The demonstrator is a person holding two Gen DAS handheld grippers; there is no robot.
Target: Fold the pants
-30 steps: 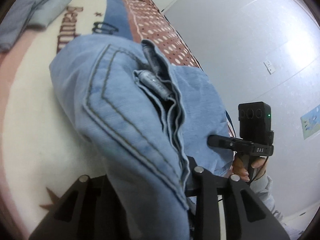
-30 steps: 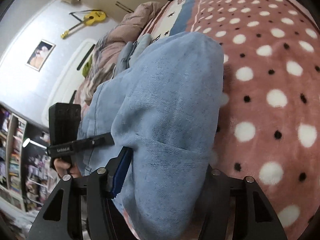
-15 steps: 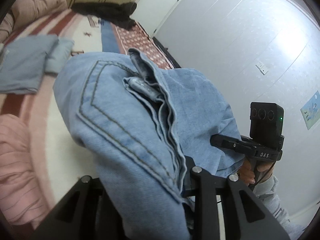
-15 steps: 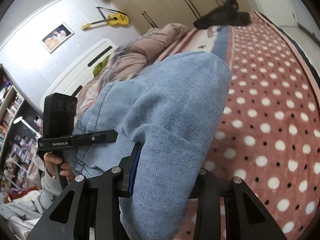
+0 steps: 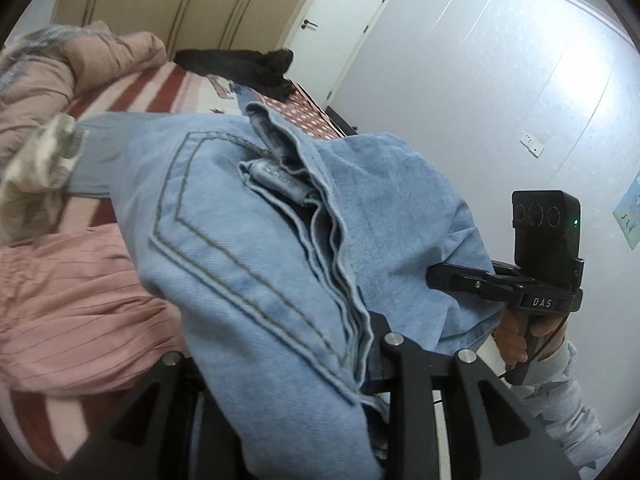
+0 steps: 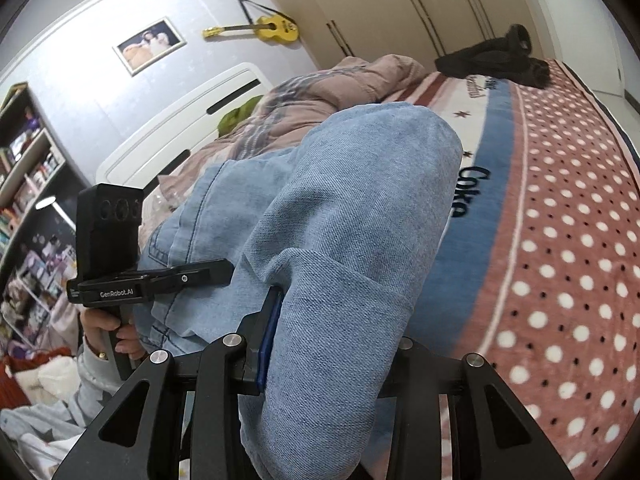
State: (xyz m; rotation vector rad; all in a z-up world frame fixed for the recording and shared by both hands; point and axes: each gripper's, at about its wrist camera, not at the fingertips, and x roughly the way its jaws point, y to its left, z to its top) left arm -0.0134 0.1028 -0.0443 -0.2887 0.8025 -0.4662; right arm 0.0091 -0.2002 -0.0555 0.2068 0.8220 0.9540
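Both grippers — left gripper (image 5: 280, 360), right gripper (image 6: 328, 360) — clamp the jeans (image 5: 248, 240) (lifted).

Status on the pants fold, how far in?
Done: the jeans already look doubled over, with several denim layers stacked at the edge. In hand: the left hand-held gripper and the right hand-held gripper each clamp a bundle, holding it above the dotted blanket. Left: lay them down flat, finish the fold, let go.
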